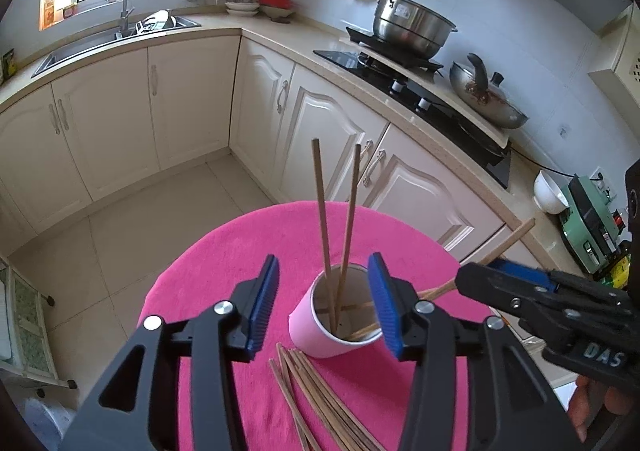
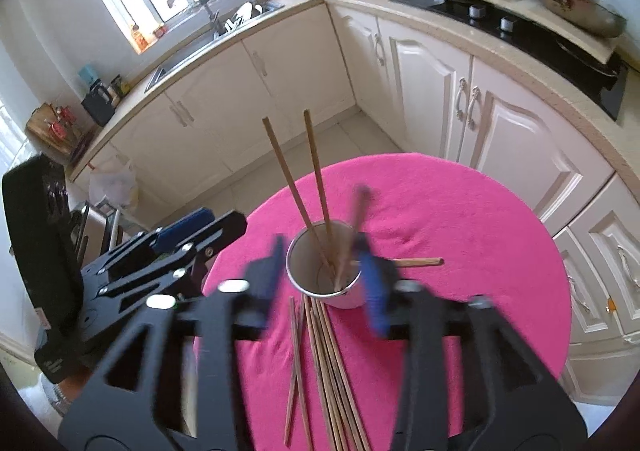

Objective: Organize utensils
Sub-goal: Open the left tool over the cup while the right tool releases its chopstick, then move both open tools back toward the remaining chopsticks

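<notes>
While both claws [image 1: 324,307] [image 2: 324,275] gape, thin brown chopsticks [image 1: 338,219] lean in the pink cup [image 1: 316,335].

Left tongs [image 1: 324,307] gape apart; right tongs [image 2: 320,275], blurred, seemingly parted too.

Upright chopsticks [image 1: 325,211] crowd the cup [image 1: 320,335] mouth

We note a round table [image 1: 224,251] covered by a bright pink cloth [image 2: 460,211], standing on pale floor tiles. On the cloth we find a pale pink cup [image 1: 316,335], upright near the middle, and just beside its base a loose bundle of wooden chopsticks [image 2: 324,363] lying flat, fanning toward the near edge. We see one more chopstick [image 2: 416,262] by the cup's far side.
</notes>
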A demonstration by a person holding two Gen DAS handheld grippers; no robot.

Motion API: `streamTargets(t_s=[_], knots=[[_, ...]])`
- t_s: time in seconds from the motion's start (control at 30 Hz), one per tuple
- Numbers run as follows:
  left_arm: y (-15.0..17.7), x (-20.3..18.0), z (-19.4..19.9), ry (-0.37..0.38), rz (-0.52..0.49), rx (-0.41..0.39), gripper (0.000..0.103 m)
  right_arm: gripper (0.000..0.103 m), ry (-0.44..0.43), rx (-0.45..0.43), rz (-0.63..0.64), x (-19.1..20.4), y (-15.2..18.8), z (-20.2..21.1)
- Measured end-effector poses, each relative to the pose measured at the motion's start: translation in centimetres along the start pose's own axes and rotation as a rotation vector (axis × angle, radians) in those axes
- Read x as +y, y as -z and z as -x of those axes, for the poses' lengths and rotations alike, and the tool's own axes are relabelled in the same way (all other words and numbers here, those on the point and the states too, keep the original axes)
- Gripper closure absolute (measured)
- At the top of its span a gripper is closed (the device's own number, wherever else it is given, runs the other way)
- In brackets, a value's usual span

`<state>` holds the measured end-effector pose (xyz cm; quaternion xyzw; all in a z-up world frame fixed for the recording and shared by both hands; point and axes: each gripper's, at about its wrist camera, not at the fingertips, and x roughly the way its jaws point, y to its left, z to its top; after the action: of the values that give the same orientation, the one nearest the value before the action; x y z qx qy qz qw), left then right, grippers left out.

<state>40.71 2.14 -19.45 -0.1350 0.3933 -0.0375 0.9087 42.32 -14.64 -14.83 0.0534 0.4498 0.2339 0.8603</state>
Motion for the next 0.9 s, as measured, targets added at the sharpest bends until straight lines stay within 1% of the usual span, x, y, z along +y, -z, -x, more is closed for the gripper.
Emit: streamTargets(t_s=[0.13, 0.33, 0.4, 0.57, 0.67, 0.7, 0.73, 0.77, 0.8, 0.87, 0.9], knots=[[0.4, -0.4, 0.8, 0.001, -0.006, 0.006, 0.057, 0.056, 0.002, -0.020, -0.008, 0.0, 0.1, 0.8], [1.7, -0.7, 1.6, 0.005, -0.002, 0.034, 0.057, 0.056, 0.040, -0.063, -0.006, -0.5, 0.8, 3.0], [2.2, -0.7, 1.7, 0.003, 0.000, 0.049, 0.057, 0.056, 0.058, -0.080, -0.007, -0.8, 1.3, 4.0], [4.3, -0.4, 1.2, -0.017, -0.021, 0.116, 0.057, 0.055, 0.096, -0.110, -0.022, -2.5, 2.7, 6.3], [6.0, 0.7, 0.1, -0.004, 0.025, 0.196, 0.057, 0.055, 0.103, -0.092, -0.039, -3.5, 3.9, 6.7], [6.8, 1.2, -0.7, 0.006, 0.049, 0.243, 0.057, 0.055, 0.104, -0.078, -0.044, -4.0, 4.4, 6.5], [7.4, 1.5, -1.3, 0.008, 0.066, 0.273, 0.057, 0.055, 0.105, -0.065, -0.048, -4.3, 5.0, 6.3], [8.3, 1.9, -2.2, 0.005, 0.088, 0.317, 0.057, 0.055, 0.109, -0.039, -0.056, -4.8, 5.8, 5.8], [8.9, 2.1, -2.7, 0.001, 0.099, 0.341, 0.057, 0.055, 0.110, -0.025, -0.061, -5.1, 6.4, 5.5], [10.6, 2.6, -4.4, -0.018, 0.123, 0.415, 0.057, 0.055, 0.112, 0.010, -0.078, -5.7, 7.7, 4.6], [11.2, 2.7, -4.9, -0.025, 0.125, 0.436, 0.057, 0.055, 0.116, 0.030, -0.083, -5.9, 8.3, 4.0]])
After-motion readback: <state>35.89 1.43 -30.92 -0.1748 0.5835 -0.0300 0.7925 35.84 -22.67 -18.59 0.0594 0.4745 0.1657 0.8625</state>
